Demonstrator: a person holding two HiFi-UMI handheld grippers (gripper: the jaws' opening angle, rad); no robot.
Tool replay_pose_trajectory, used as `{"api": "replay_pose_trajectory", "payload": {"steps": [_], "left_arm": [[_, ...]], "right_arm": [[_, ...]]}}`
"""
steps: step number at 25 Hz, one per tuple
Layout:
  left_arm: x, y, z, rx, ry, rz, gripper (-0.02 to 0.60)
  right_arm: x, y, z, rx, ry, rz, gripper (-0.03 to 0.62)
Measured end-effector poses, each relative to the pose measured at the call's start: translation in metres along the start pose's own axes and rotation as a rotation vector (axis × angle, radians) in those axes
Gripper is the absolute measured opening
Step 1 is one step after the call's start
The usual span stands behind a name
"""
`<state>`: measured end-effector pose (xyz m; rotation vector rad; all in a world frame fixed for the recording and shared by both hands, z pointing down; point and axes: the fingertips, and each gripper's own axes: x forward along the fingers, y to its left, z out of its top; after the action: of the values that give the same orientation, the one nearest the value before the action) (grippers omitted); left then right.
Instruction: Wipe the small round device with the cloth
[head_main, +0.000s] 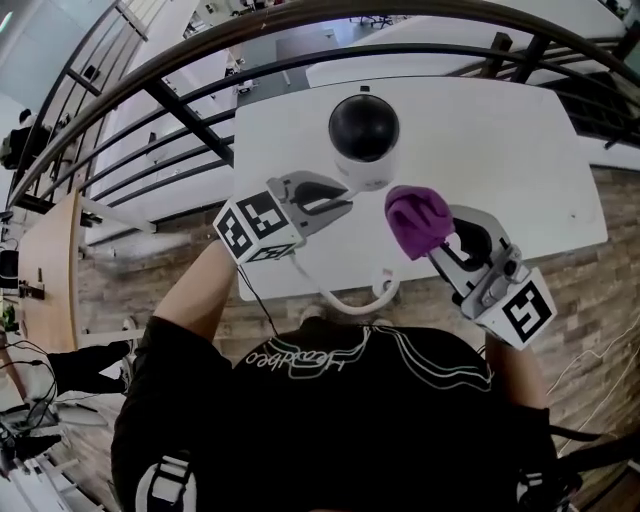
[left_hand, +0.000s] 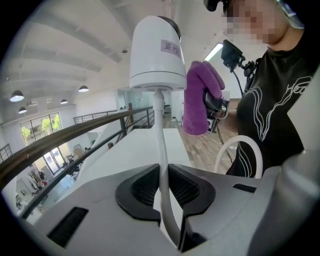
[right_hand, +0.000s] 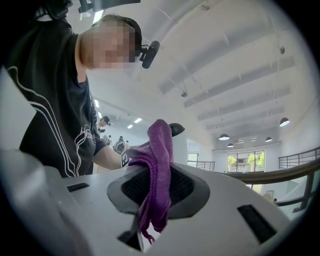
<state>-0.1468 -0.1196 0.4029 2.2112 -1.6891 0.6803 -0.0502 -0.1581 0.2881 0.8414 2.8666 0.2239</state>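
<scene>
Your left gripper has its jaws nearly together, pinching the white cable that runs up from between the dark pads to the base of the small round device. The device stands straight above those jaws, its white body topped by a black dome and marked with a small label on its side. From the head view the cable trails back toward you in a loop over the near edge of the worktop.

Your right gripper has its jaws closed on the purple cloth, which is bunched into a thick fold that rises above the pads and hangs in a short tail below them. The bunched end of the cloth sits just beside the device's right flank, level with its lower body. Whether the two are actually touching cannot be told from these angles.

The device is over the middle of the white worktop, between your two grippers and slightly ahead of them. It is unclear from here whether its base rests on the surface or hangs above it on the pinched cable. A dark metal railing curves along the worktop's far side.
</scene>
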Motion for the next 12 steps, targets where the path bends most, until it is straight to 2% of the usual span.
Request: {"api": "replay_pose_trajectory", "payload": {"steps": [6, 12], "left_arm": [[-0.001, 0.001, 0.006, 0.004, -0.055, -0.106, 0.060], [-0.009, 0.002, -0.002, -0.029, -0.121, -0.243, 0.060]], "right_arm": [[0.016, 0.003, 0.021, -0.113, 0.026, -0.177, 0.066], [0.036, 0.036, 0.031, -0.250, 0.147, -0.493, 0.066]]}}
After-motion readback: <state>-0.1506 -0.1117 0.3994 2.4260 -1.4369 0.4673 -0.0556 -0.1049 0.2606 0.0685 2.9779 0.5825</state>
